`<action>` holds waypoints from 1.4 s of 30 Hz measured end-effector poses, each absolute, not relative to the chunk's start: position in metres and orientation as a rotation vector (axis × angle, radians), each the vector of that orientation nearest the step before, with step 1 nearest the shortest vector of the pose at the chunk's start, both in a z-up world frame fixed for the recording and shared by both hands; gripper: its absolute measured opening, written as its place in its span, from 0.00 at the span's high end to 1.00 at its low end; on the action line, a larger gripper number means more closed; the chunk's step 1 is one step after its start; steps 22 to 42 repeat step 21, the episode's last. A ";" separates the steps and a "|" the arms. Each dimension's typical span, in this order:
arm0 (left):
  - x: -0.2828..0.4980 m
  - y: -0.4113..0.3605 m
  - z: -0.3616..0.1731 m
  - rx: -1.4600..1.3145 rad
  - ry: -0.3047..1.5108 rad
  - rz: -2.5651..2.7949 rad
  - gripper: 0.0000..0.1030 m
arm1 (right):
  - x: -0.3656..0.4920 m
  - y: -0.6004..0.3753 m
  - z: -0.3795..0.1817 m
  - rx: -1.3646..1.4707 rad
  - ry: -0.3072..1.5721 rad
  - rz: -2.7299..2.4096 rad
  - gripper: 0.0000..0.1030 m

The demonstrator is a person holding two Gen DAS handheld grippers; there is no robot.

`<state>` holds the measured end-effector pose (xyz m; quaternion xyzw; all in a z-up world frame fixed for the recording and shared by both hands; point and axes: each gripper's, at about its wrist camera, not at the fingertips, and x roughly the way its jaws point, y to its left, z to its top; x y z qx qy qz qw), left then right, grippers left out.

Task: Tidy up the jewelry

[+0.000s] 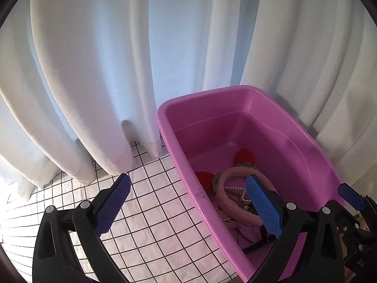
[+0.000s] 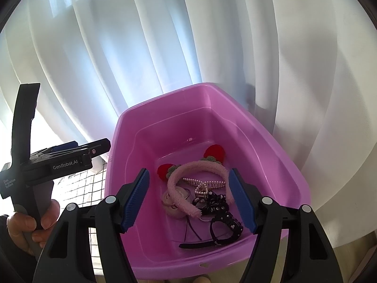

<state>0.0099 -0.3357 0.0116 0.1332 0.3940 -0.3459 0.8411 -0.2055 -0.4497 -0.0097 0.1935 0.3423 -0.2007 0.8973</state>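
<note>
A pink plastic tub (image 2: 165, 97) holds the jewelry. Inside lie a fuzzy pink headband (image 2: 200, 165) with red strawberry ears, a pearl hair clip (image 2: 207, 184), a black bow (image 2: 214, 200), a black studded bracelet (image 2: 229, 222) and a round pale charm (image 2: 170, 204). My right gripper (image 2: 189, 200) hangs open over the tub's near half, its blue pads either side of the pile and touching nothing. My left gripper (image 1: 188, 205) is open too, straddling the tub's (image 1: 200, 95) left wall, with one pad over the headband (image 1: 222, 198) and the other over the cloth.
The tub stands on a white cloth with a black grid (image 1: 150, 207). White curtains (image 1: 106, 70) hang close behind and around it. A hand (image 2: 35, 221) holds the left gripper's handle at the left of the right wrist view.
</note>
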 end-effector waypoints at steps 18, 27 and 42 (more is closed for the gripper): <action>0.007 -0.334 0.015 0.277 0.834 -0.719 0.06 | -0.207 -0.446 -0.010 0.397 0.709 -0.412 0.35; 0.009 -0.332 0.014 0.272 0.840 -0.717 0.06 | -0.206 -0.445 -0.010 0.397 0.709 -0.410 0.36; 0.009 -0.332 0.014 0.272 0.840 -0.717 0.06 | -0.206 -0.445 -0.010 0.397 0.709 -0.410 0.36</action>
